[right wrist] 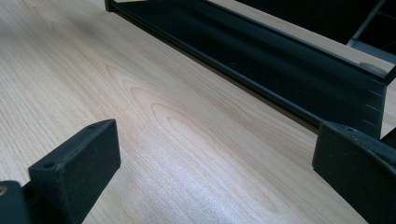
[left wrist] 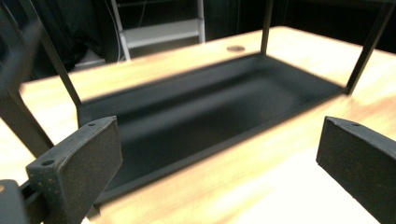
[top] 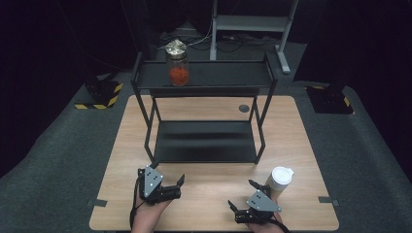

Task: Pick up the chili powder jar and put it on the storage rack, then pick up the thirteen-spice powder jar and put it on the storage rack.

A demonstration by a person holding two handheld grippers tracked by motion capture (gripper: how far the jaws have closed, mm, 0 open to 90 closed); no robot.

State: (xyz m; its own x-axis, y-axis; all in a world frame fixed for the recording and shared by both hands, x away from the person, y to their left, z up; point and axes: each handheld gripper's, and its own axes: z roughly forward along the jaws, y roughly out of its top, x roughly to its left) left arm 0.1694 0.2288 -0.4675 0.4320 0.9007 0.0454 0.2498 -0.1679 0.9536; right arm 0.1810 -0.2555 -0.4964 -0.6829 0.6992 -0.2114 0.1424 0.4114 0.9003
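Note:
My left gripper [top: 168, 174] rests low over the table's front left, open and holding nothing, with its jaws toward the black rack. In the left gripper view the left gripper [left wrist: 219, 137] faces the rack's lower tray [left wrist: 201, 112]. My right gripper [top: 242, 194] is at the front right, also open and holding nothing. Just to its right stands a white lidded cup [top: 281, 179]. In the right gripper view the right gripper [right wrist: 217, 137] spans bare wood, with the tray's edge [right wrist: 280, 70] beyond. A glass jar [top: 178, 65] with orange-red contents and a crinkled lid stands on the rack's top shelf [top: 223, 74], at its left.
The two-tier black metal rack stands mid-table, its lower tray [top: 204, 141] bare. A round grommet [top: 244, 108] sits in the wooden tabletop [top: 291, 141] behind it. Tape marks lie at the table's front corners. A metal stand [top: 252, 24] is on the floor beyond.

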